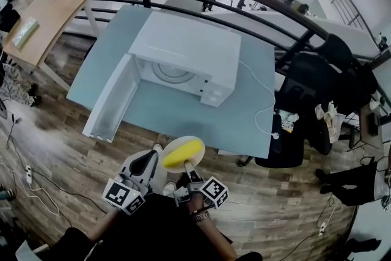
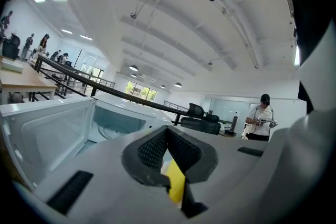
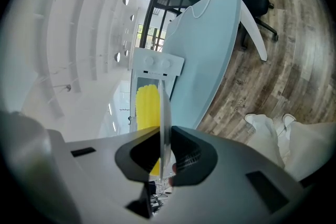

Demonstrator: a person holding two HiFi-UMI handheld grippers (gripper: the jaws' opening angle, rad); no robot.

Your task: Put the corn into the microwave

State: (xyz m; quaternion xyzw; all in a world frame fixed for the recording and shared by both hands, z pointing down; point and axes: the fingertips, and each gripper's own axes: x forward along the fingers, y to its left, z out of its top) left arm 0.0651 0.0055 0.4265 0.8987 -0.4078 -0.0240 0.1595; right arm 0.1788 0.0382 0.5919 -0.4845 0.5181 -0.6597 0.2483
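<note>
Bright yellow corn (image 1: pixel 183 153), kernel rows showing, on a white plate (image 3: pixel 164 107) — rim clamped in right gripper (image 3: pixel 164 136), short of the open microwave (image 1: pixel 189 52); left gripper (image 2: pixel 167 131) seemingly pinched closed, empty.

Your head camera looks steeply down over the table (image 1: pixel 244 113); both gripper cameras look ahead along their jaws, sharing the open microwave (image 1: pixel 189 46).

Pale blue table (image 1: pixel 177 113), just a white microwave (image 1: pixel 189 49) sitting on it, door (image 1: pixel 110 101) swung open, cord (image 1: pixel 264 101) trailing toward the right edge.
</note>
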